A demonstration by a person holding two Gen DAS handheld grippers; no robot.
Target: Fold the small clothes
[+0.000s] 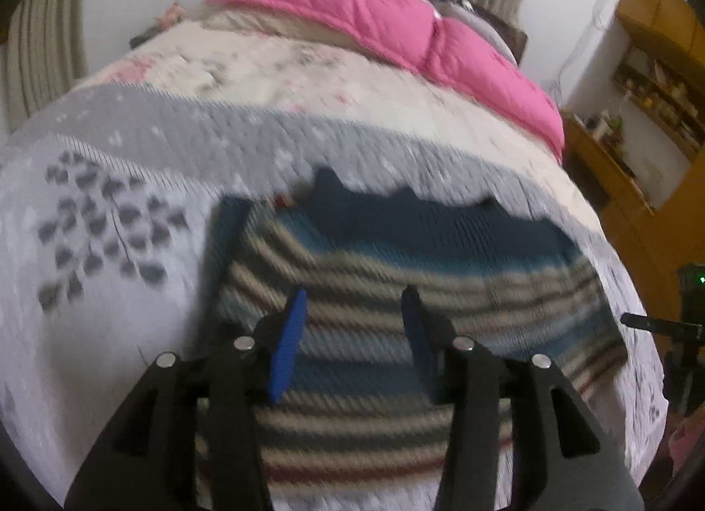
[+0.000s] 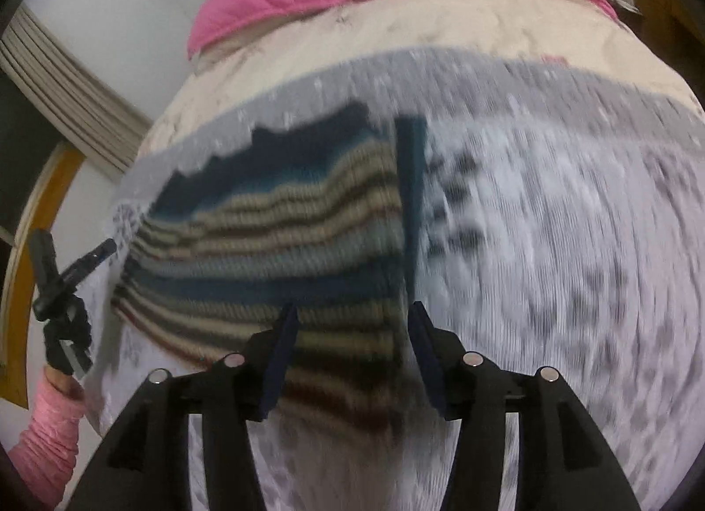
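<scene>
Striped knit sweater (image 1: 387,290) is laid flat on the grey-and-white bedspread (image 1: 110,326), navy band toward 12 o'clock. Left gripper (image 1: 354,303) is held over it, blue fingers spread, nothing pinched. Right gripper (image 2: 350,321) is seen spread wide above the sweater's (image 2: 273,246) edge. Pink quilt (image 1: 396,21) is noted at 12 o'clock; a pink sleeve (image 2: 48,431) at 8 o'clock in the right view

A: What colours does the knitted sweater (image 1: 396,273) show?

B: Dark navy along the far edge, then stripes of teal, beige, grey-blue and dark red.

A: And the bedspread (image 1: 132,334) under it?

B: Pale grey-white with a dark grey leaf print, plus a plain grey band. The quilt (image 1: 396,21) beyond is bright pink.

A: The gripper fingers (image 1: 288,348)?

B: Blue pads, black frames.
</scene>
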